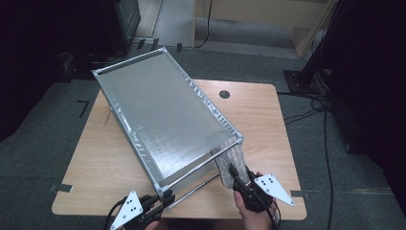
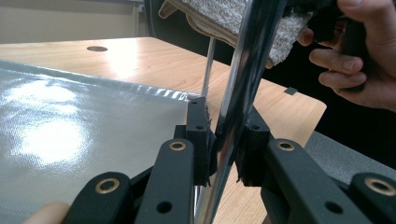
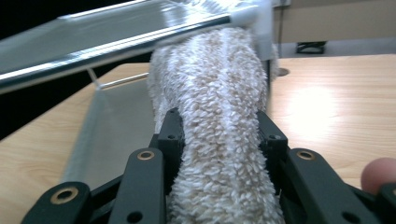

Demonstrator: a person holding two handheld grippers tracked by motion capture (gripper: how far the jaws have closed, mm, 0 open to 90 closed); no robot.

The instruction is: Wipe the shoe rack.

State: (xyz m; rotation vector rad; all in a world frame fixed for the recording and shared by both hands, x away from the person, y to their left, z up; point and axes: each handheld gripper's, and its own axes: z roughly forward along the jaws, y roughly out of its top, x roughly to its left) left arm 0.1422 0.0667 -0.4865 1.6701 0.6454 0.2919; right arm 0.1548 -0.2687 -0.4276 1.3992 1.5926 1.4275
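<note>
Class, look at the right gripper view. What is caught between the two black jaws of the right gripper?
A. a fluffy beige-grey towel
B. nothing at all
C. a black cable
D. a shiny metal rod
A: in the right gripper view the right gripper has both black pads pressed into a fluffy beige-grey towel, which runs up to the corner of the silver-lined metal-frame rack.

High view looks down on the table (image 1: 268, 120); gripper views sit close, sharing the rack (image 1: 163, 115)
</note>
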